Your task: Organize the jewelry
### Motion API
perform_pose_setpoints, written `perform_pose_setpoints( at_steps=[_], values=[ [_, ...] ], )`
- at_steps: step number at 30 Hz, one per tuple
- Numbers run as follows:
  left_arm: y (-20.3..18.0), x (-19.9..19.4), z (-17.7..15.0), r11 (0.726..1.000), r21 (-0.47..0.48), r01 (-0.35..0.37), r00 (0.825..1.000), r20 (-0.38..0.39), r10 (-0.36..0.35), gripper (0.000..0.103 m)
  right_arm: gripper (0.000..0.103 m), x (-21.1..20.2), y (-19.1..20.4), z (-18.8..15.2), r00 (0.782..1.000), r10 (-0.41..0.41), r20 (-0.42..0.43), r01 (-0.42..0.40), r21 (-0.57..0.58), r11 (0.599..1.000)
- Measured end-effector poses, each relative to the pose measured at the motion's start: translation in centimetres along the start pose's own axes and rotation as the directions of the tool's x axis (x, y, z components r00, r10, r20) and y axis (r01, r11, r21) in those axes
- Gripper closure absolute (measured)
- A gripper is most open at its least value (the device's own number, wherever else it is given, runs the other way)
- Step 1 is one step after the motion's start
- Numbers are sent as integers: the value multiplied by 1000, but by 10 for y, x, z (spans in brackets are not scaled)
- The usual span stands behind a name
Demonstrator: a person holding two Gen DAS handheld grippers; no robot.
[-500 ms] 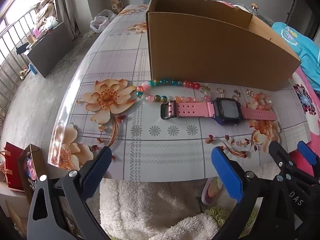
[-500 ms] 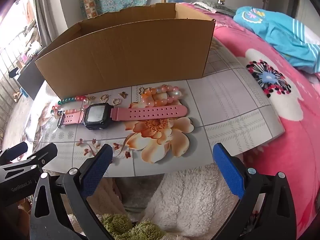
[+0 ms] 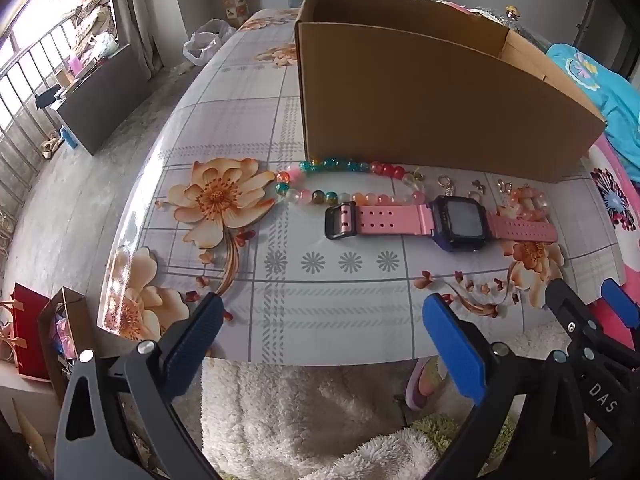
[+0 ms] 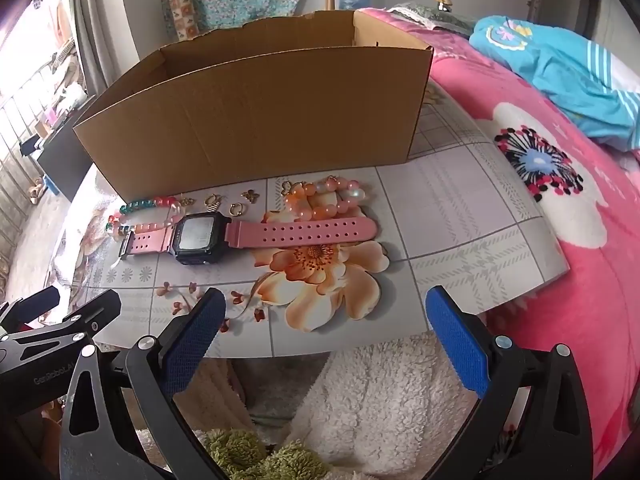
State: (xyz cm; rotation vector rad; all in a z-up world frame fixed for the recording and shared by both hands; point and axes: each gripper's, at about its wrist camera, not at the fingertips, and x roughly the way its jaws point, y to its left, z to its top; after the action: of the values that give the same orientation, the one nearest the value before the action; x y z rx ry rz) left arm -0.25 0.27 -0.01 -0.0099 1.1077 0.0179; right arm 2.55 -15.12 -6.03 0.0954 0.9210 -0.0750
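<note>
A pink-strapped watch [image 3: 440,222] [image 4: 248,234] with a dark face lies flat on the floral table in front of an open cardboard box [image 3: 432,100] [image 4: 256,120]. A long multicoloured bead string [image 3: 344,182] [image 4: 148,208] lies to its left. A peach bead bracelet [image 3: 524,202] [image 4: 332,198] lies to its right. Small gold earrings and charms [image 3: 446,184] [image 4: 230,202] sit between them by the box wall. My left gripper [image 3: 320,340] and right gripper [image 4: 324,332] are both open and empty, held at the table's near edge, short of the watch.
The table [image 3: 328,300] ends just ahead of both grippers; white fluffy fabric [image 3: 288,408] lies below. A pink floral bed [image 4: 560,240] with a blue garment [image 4: 560,72] is on the right. Floor, a dark cabinet [image 3: 100,96] and bags lie on the left.
</note>
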Motion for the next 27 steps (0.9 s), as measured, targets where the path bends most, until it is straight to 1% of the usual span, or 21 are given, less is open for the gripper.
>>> perform_pose_setpoints(
  at_steps=[27],
  values=[
    [-2,-3,0,1000,3,-27,1000,14,27,5,7,1,0,3,1000,23,-3,-23,7,1000]
  ],
)
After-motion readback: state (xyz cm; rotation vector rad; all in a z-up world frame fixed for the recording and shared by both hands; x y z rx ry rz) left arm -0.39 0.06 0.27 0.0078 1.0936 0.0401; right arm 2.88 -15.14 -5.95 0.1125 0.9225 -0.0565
